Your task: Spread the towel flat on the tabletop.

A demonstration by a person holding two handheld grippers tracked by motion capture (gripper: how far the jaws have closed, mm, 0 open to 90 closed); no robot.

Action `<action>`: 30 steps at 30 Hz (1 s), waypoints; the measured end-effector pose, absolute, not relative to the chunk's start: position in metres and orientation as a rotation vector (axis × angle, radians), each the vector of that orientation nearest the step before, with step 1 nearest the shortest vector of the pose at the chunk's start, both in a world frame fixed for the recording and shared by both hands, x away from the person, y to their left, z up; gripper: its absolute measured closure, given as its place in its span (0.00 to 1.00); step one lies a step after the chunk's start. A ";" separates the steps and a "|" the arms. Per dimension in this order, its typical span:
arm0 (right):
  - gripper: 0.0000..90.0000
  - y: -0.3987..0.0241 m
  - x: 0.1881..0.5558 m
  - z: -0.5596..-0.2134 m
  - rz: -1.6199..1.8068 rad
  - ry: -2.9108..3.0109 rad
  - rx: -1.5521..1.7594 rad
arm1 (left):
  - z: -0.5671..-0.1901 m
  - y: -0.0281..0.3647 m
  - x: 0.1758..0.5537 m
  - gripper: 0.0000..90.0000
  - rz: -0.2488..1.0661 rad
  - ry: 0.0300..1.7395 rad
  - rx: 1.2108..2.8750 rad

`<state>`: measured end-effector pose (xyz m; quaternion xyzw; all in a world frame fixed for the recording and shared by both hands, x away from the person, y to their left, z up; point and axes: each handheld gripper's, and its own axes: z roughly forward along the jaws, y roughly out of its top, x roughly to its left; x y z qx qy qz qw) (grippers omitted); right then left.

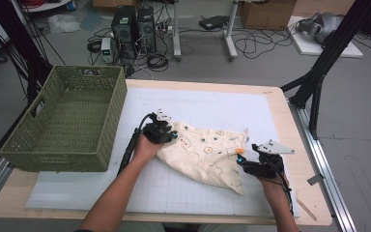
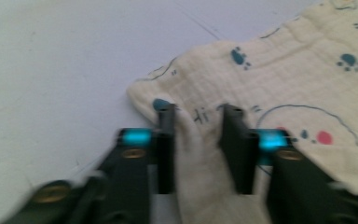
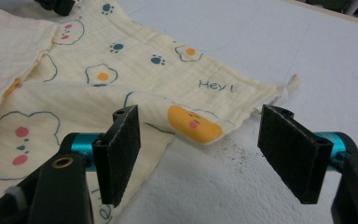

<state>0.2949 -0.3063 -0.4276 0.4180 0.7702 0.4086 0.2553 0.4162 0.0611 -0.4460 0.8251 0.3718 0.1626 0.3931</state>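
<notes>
- Cream muslin cloth (image 1: 205,154), printed with paw marks, clouds and fried eggs, lies crumpled on the white mat (image 1: 207,104), towards the mat's right half.
- Left gripper (image 1: 166,131) sits at the cloth's left corner; in the left gripper view its jaws pinch a raised fold of the cloth (image 2: 200,154) between them, beside a small "Hi" print, so it grips the fabric.
- Right gripper (image 1: 241,162) rests at the cloth's right edge in the high view.
- In the right gripper view the jaws stand wide apart, pads clear of the fabric; a curled fold with an orange egg print (image 3: 193,123) lies between and just beyond them, untouched. This tool is open.
- A "Hey!" print (image 3: 216,86) shows near the cloth's far corner, where a short tie sticks out onto the mat.
- Green woven basket (image 1: 65,121) stands on the table's left side, partly over the mat's edge, well apart from the cloth.
- Both forearms come in from the bottom of the high view, one to each gripper.
- The mat covers most of the wooden table (image 1: 297,159).
</notes>
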 end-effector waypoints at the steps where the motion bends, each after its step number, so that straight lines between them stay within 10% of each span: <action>1: 0.32 -0.306 0.295 -0.428 1.109 2.091 1.135 | -0.446 0.062 0.417 0.83 0.403 0.928 2.098; 11: 0.33 -0.299 0.297 -0.431 1.066 2.080 1.167 | -0.441 0.086 0.430 0.95 0.528 1.068 1.948; 23: 0.58 -0.254 0.329 -0.445 1.046 2.236 1.137 | -0.439 0.093 0.431 0.95 0.550 1.040 1.896; 30: 0.97 -0.254 0.351 -0.446 0.948 2.221 1.205 | -0.439 0.099 0.436 0.96 0.611 1.082 1.839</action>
